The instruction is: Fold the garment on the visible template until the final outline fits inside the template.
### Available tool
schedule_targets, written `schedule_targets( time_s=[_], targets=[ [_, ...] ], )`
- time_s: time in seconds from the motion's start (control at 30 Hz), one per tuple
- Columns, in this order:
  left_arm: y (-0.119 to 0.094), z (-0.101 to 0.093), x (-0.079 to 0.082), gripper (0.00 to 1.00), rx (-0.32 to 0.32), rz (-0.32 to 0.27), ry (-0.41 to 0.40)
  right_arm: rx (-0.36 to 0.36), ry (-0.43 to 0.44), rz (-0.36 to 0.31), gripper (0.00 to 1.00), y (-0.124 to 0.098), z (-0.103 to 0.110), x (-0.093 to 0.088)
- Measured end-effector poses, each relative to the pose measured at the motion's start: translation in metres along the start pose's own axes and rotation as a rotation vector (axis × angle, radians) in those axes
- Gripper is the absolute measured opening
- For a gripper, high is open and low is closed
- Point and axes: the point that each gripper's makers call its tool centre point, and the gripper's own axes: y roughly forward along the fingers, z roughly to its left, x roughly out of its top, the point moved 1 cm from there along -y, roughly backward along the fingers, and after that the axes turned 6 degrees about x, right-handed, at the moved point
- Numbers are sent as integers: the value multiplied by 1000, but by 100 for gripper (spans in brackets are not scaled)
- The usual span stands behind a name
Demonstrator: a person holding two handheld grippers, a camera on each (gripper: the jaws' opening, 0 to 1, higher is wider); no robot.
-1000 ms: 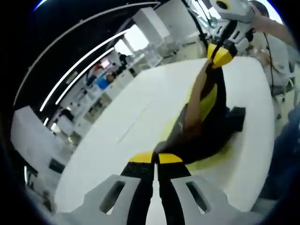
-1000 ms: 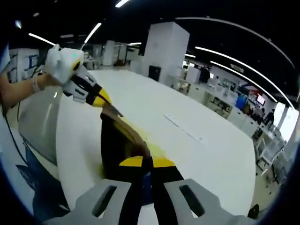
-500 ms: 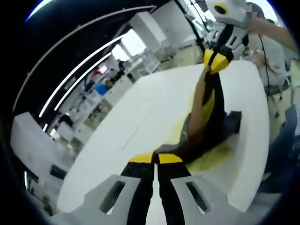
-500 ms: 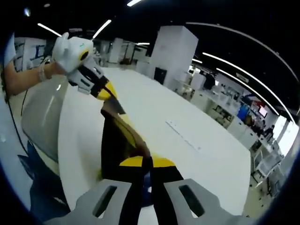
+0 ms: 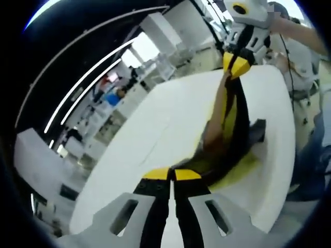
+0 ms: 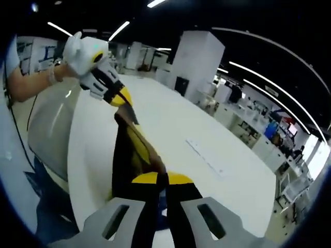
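Since a second ago both views have tilted slightly. The left gripper (image 5: 171, 174) and right gripper (image 6: 161, 179) stay clamped on the dark yellow-lined garment (image 5: 230, 129), stretched at frame centre above the white table (image 6: 207, 139), open-plan office behind.

Dark garment (image 5: 227, 139) with yellow lining hangs stretched above the yellow template (image 5: 243, 168).

No text, label, brand, number or sign can be read in either view. The distant screens and wall panels past the desk are too blurred and small to make out any writing.
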Motion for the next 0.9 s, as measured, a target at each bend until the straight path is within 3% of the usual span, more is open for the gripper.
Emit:
schedule_targets(
  time_s=[0.43,0.6,0.9],
  targets=[
    [-13,11,20,0,-19,9,33,81,-47,37,3,-18,-3,21],
    [-21,15,26,0,-59,5,3,124,-51,46,3,-23,-4,25],
    [-31,26,37,0,-99,29,29,174,-64,55,3,-31,-3,38]
  ],
)
